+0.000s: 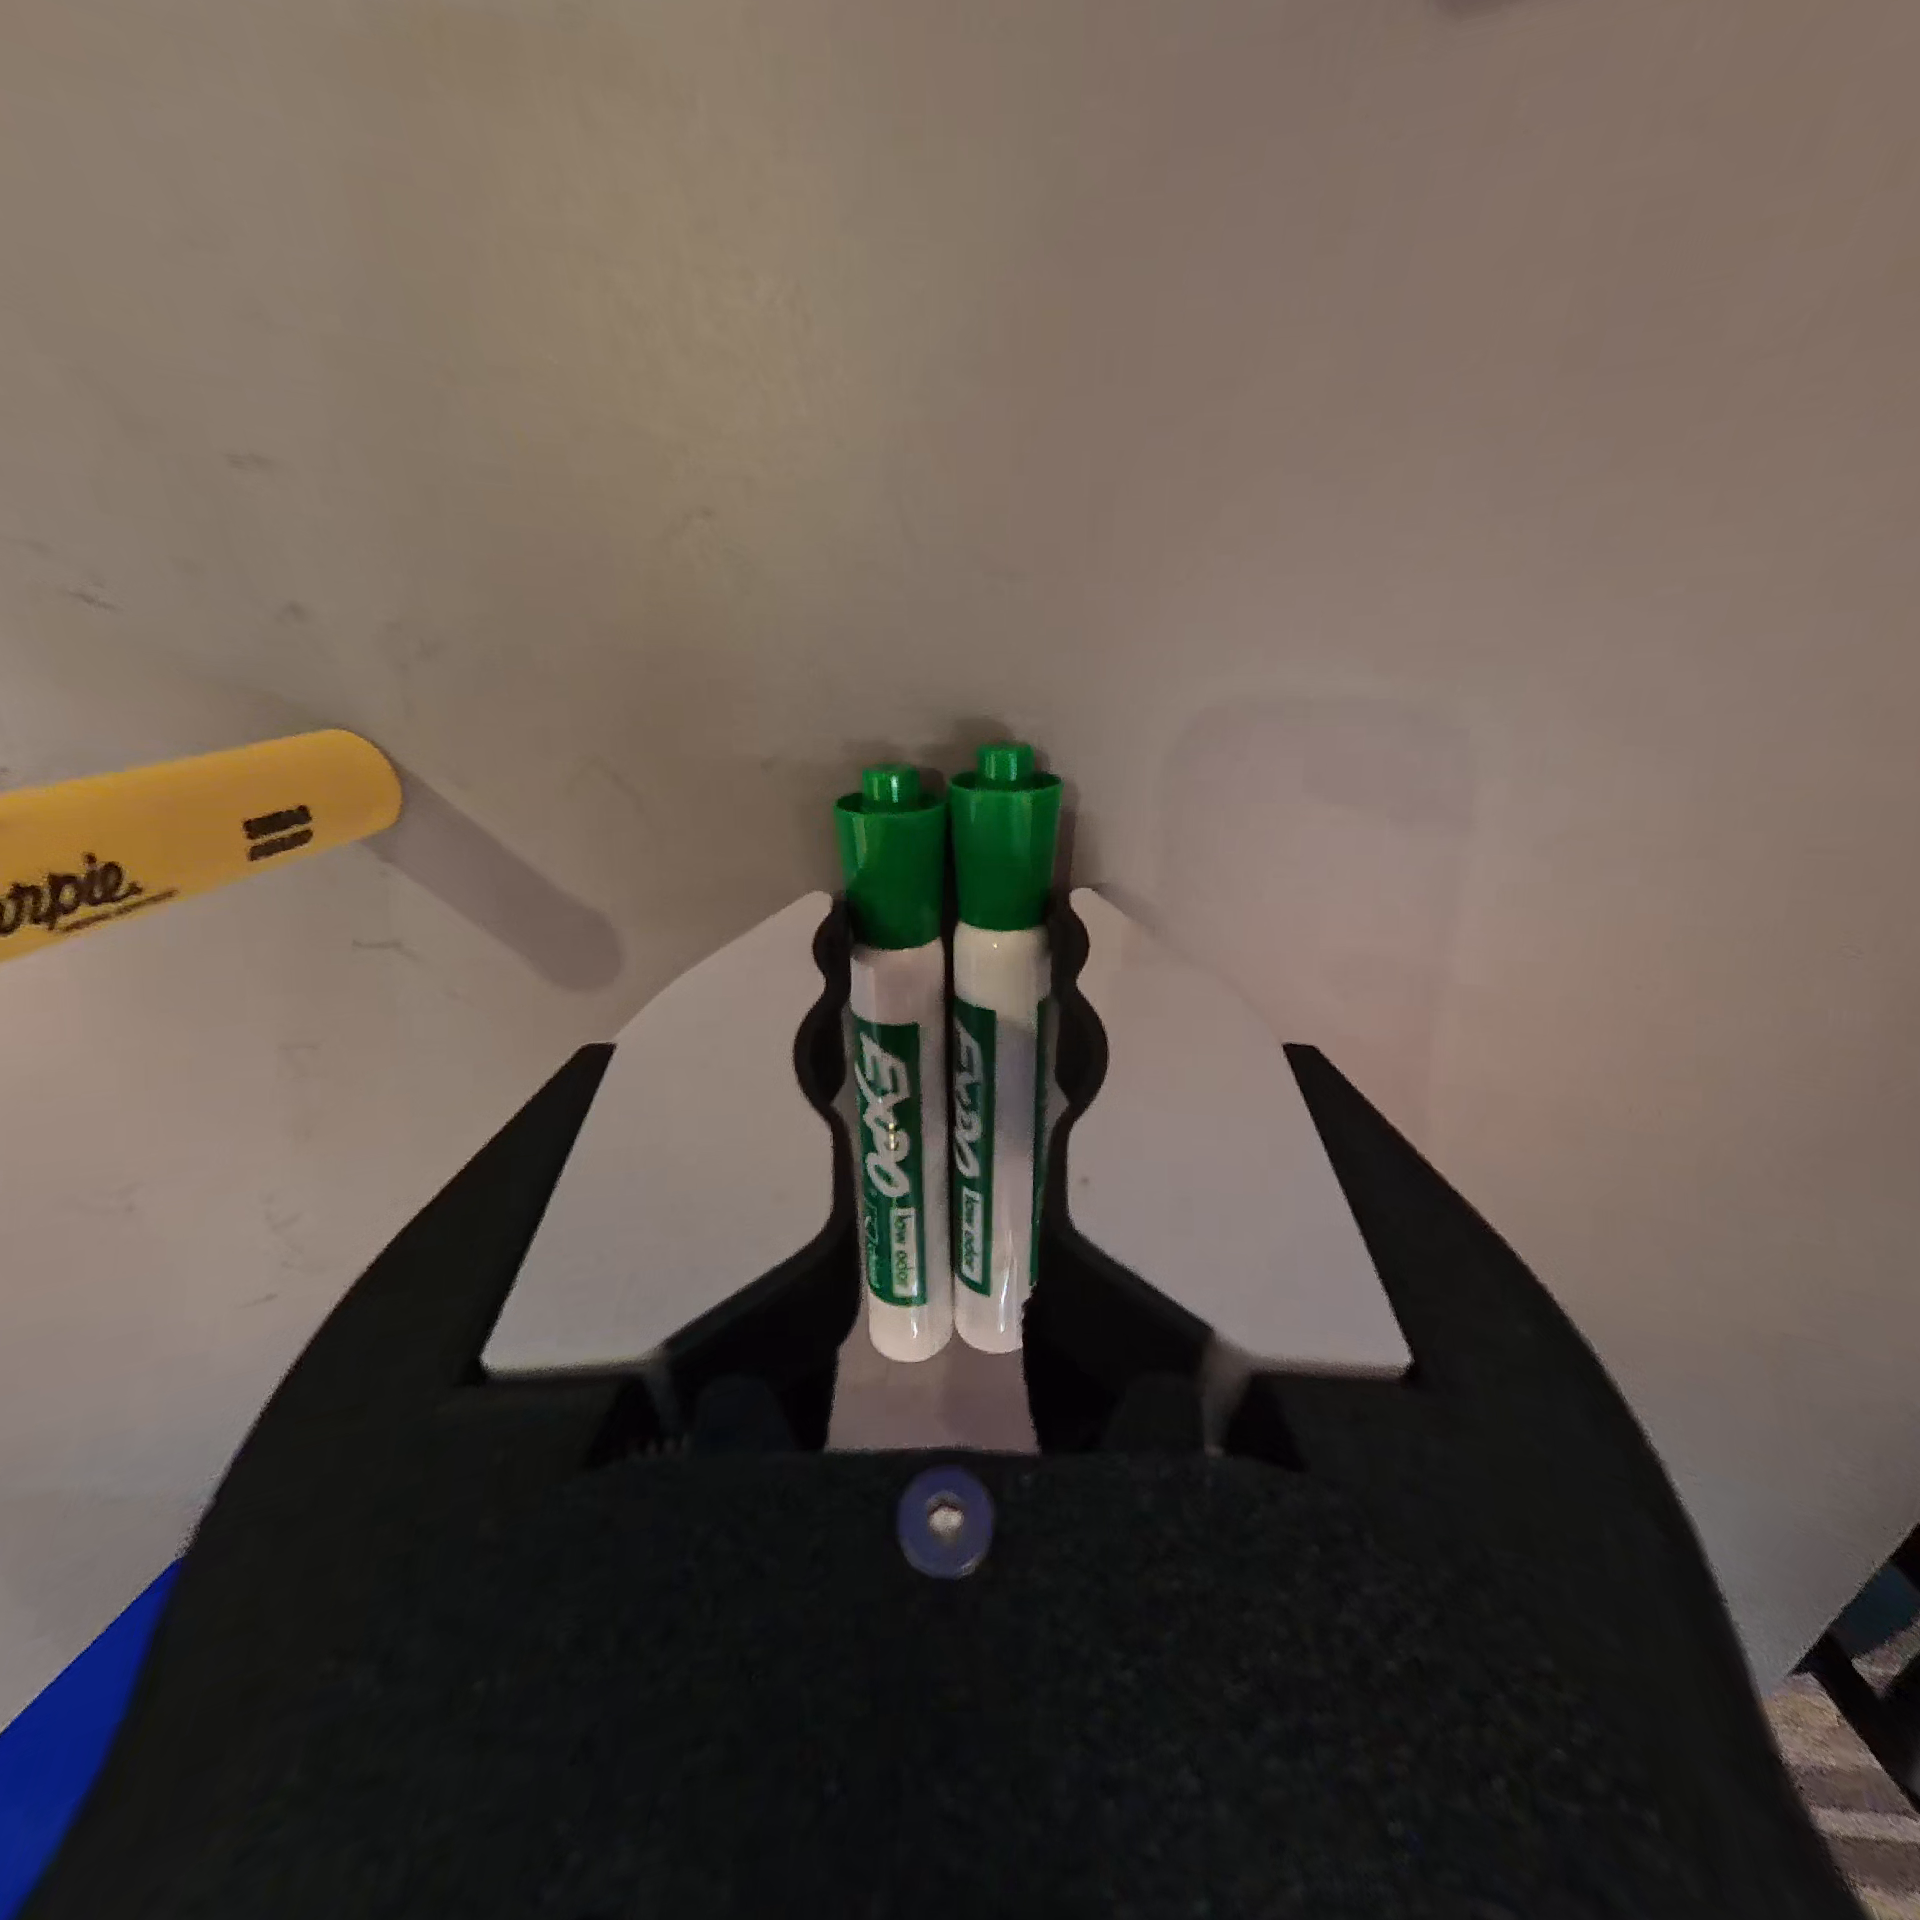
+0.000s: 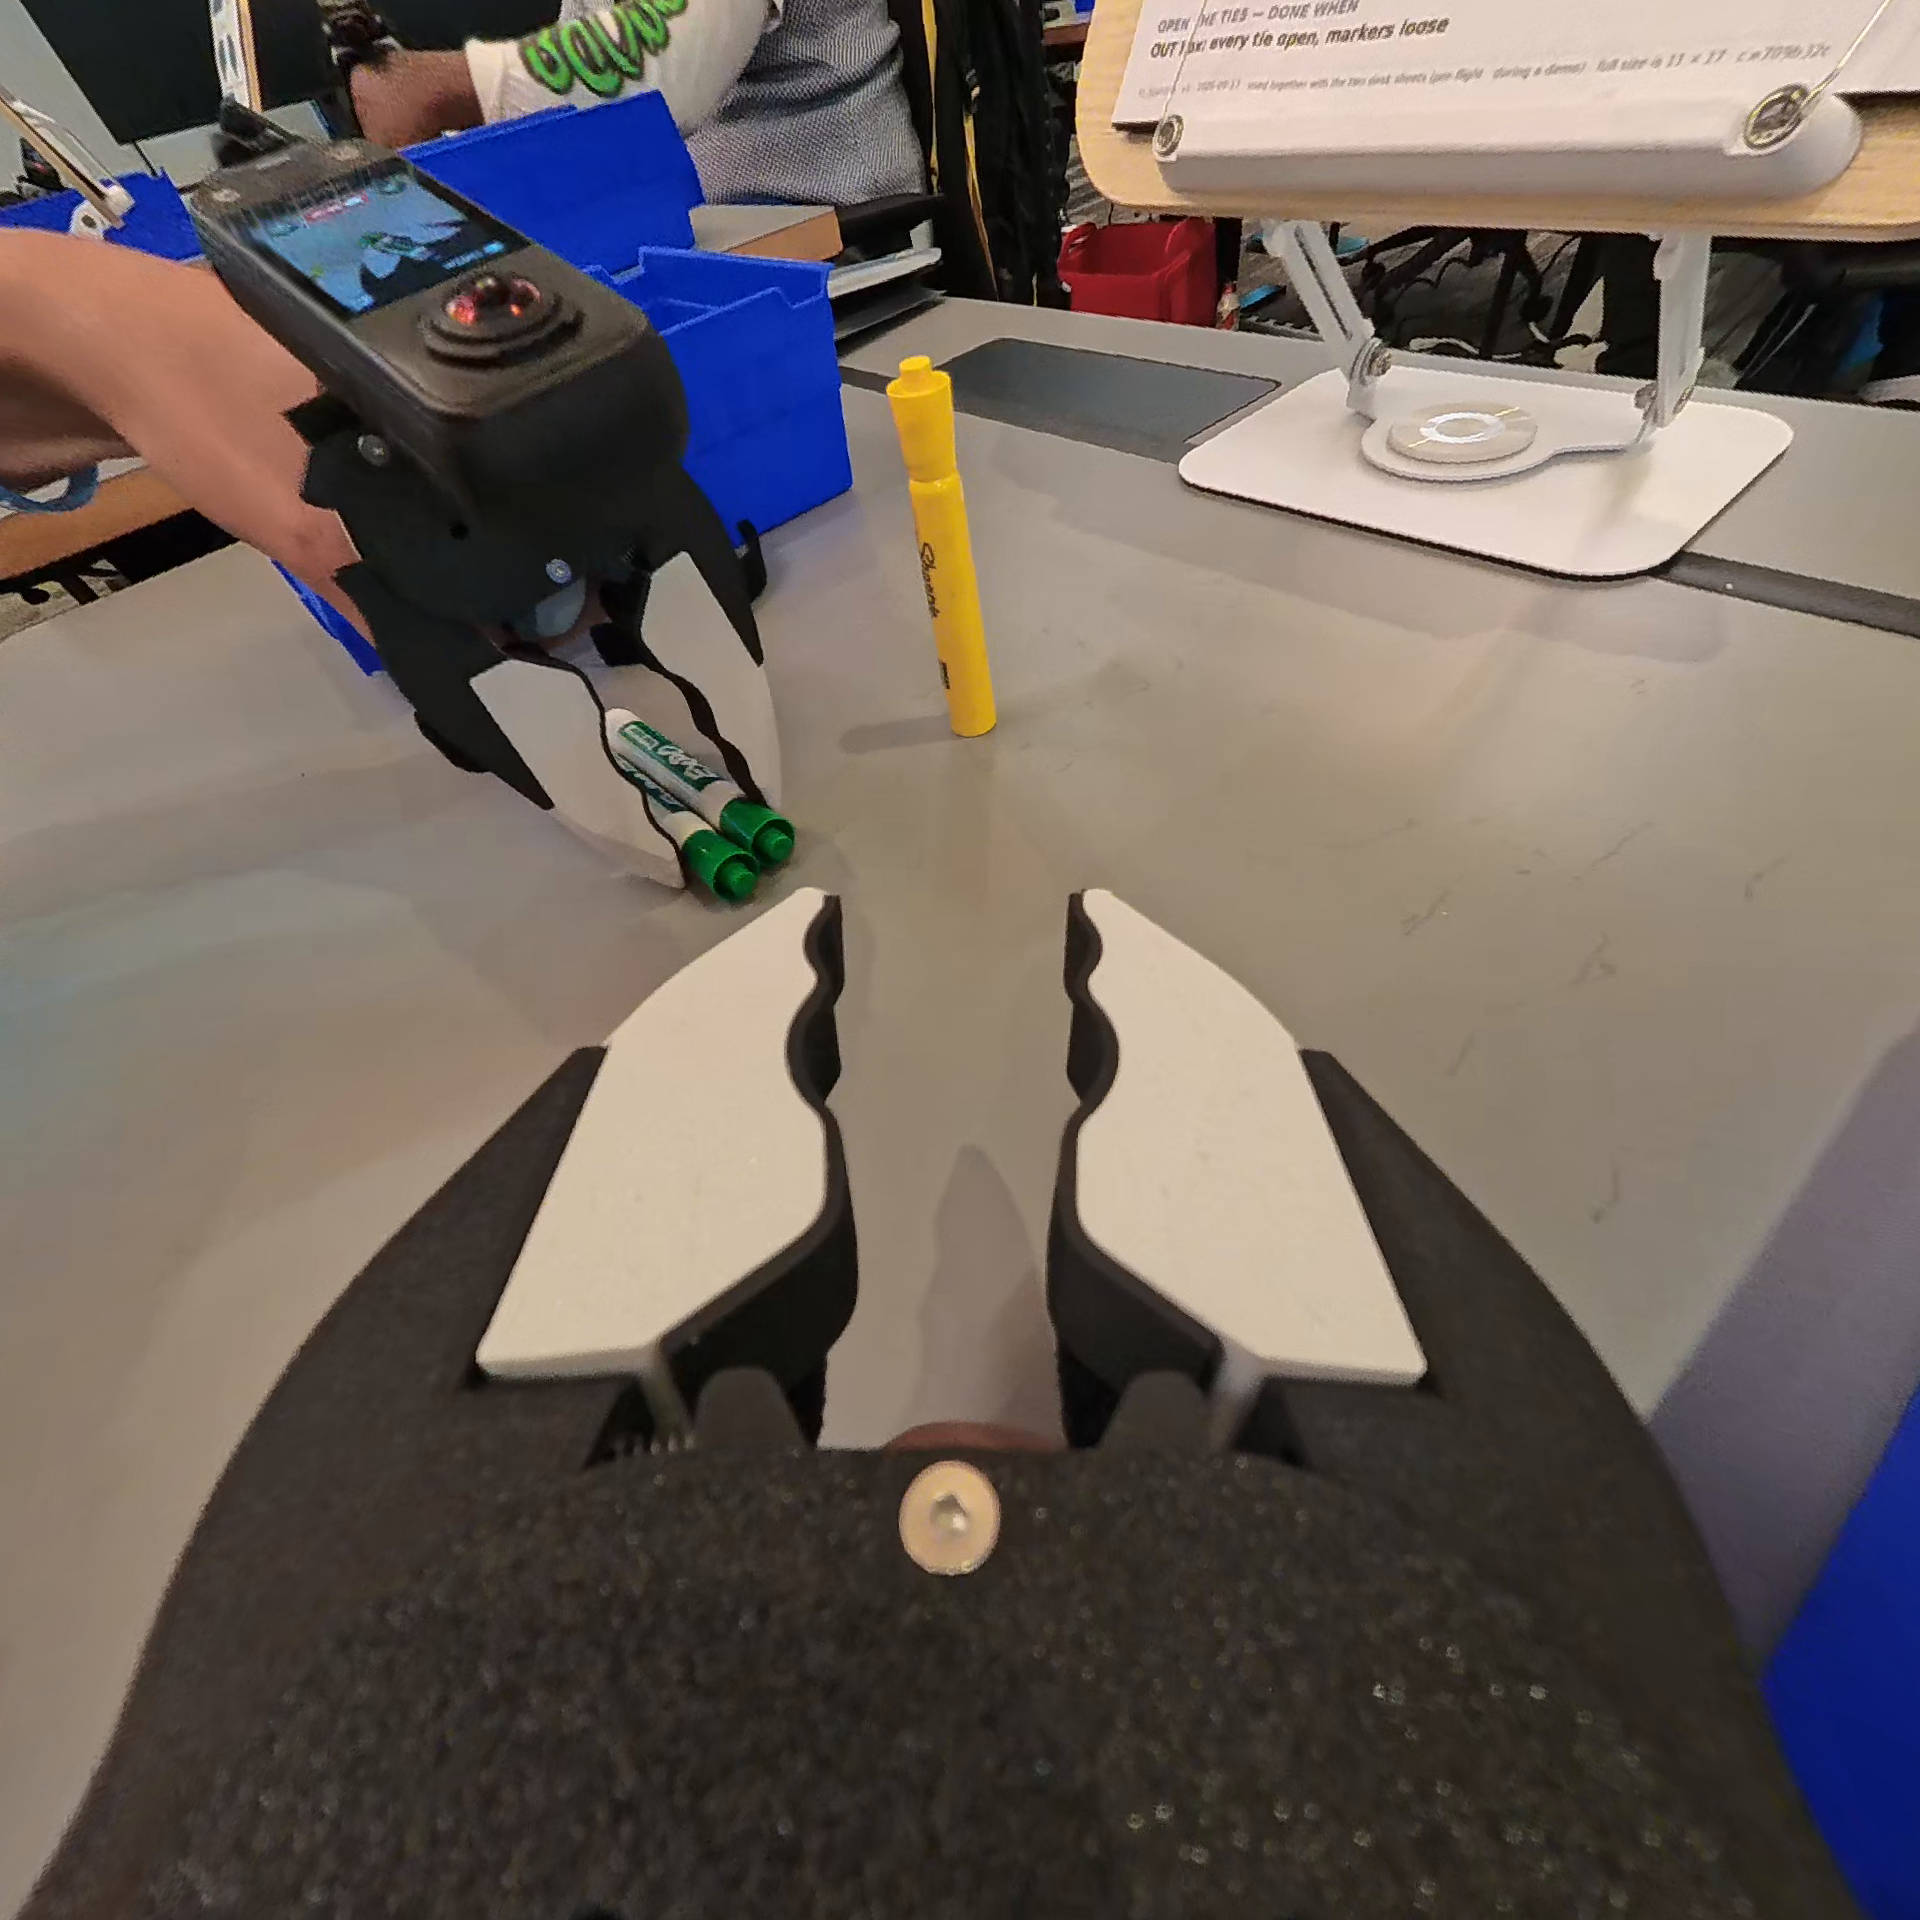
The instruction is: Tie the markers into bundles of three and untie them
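Observation:
My left gripper [image 1: 951, 904] is shut on two green-capped white markers [image 1: 945, 1039] that lie side by side between its fingers, caps pointing forward at the grey table. In the right wrist view the same gripper [image 2: 727, 847] tilts down at the left with the two green markers [image 2: 701, 805], their caps at or just above the table. A yellow marker [image 2: 943, 551] lies on the table behind them; its end shows at the left of the left wrist view [image 1: 197, 831]. My right gripper [image 2: 954, 909] is open and empty, just right of the green caps.
Blue bins [image 2: 727, 343] stand at the back left beside a person's hand [image 2: 156, 416]. A white stand [image 2: 1486, 457] holding a printed sheet is at the back right. People sit behind the table. Bare grey table [image 2: 1351, 831] lies ahead. There is about 15 centimetres between the tips of the two grippers.

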Tool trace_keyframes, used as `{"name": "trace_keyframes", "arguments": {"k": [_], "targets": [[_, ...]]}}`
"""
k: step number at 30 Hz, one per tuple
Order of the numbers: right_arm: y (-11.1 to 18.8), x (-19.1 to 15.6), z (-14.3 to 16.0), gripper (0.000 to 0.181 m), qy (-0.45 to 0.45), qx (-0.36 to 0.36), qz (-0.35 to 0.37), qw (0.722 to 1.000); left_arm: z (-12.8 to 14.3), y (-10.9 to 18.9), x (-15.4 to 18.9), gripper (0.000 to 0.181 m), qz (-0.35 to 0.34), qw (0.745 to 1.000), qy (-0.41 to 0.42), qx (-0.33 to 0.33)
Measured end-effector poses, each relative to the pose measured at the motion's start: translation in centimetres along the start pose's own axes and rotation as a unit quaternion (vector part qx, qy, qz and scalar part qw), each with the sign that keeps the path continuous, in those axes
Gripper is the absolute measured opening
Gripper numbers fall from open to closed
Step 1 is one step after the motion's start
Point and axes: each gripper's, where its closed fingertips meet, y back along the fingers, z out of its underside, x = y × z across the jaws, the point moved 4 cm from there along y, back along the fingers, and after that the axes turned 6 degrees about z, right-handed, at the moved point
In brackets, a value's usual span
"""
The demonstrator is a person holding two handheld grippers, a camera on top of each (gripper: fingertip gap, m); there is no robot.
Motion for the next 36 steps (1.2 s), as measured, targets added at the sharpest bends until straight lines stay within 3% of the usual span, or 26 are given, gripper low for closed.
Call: {"name": "trace_keyframes", "arguments": {"k": [31,36], "targets": [[-0.1,0.0,0.1,0.041,0.0,-0.003,-0.002,1.0,-0.1,1.4,0.2,0.035,0.019,0.999,0.002,0.03],[-0.1,0.0,0.1,0.041,-0.001,-0.002,-0.002,1.0,1.1,1.1,0.3,0.037,0.014,1.0,0.002,-0.001]]}}
